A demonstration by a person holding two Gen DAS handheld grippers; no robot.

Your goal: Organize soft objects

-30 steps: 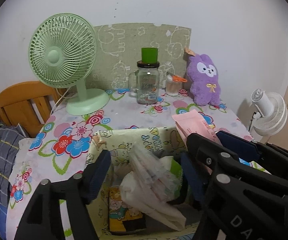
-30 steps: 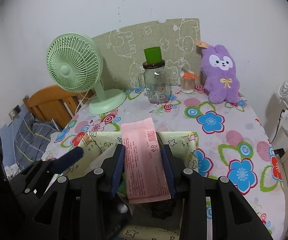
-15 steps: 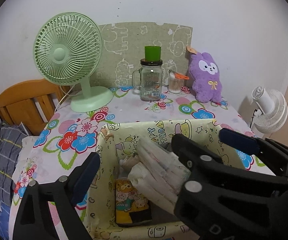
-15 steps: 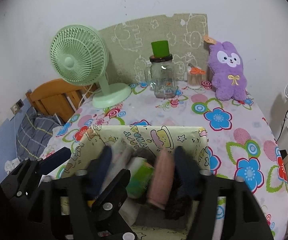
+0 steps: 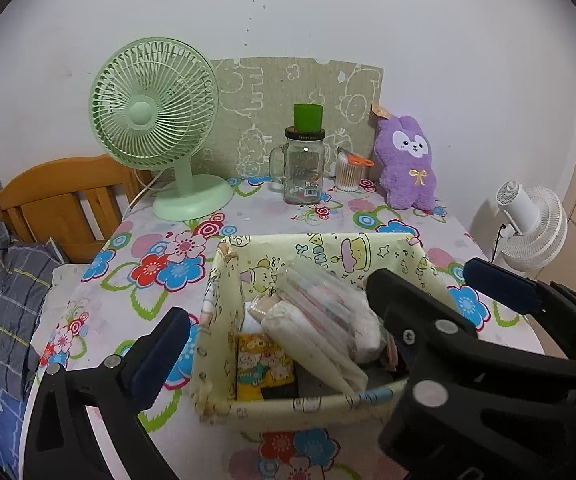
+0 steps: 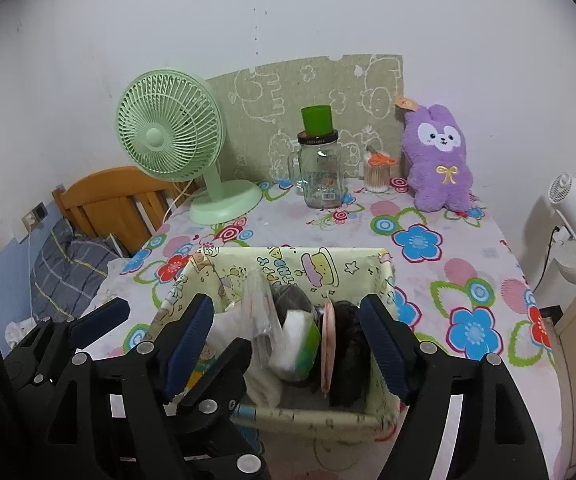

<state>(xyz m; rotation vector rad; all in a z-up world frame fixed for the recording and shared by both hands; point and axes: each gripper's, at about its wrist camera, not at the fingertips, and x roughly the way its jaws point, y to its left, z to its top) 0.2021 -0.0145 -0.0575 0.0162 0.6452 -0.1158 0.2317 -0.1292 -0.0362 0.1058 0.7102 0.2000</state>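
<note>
Both tongs just opened wide, nothing gripped. Right tongs (image 6: 288,344) straddle the pink pack (image 6: 328,350), which stands on edge in the fabric basket (image 6: 328,258), lower centre. Left tongs (image 5: 275,320) hover over its near-left corner.

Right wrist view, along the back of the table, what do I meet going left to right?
Green fan → glass jar with a green cup on its lid → cotton swab holder → purple plush bunny.
</note>
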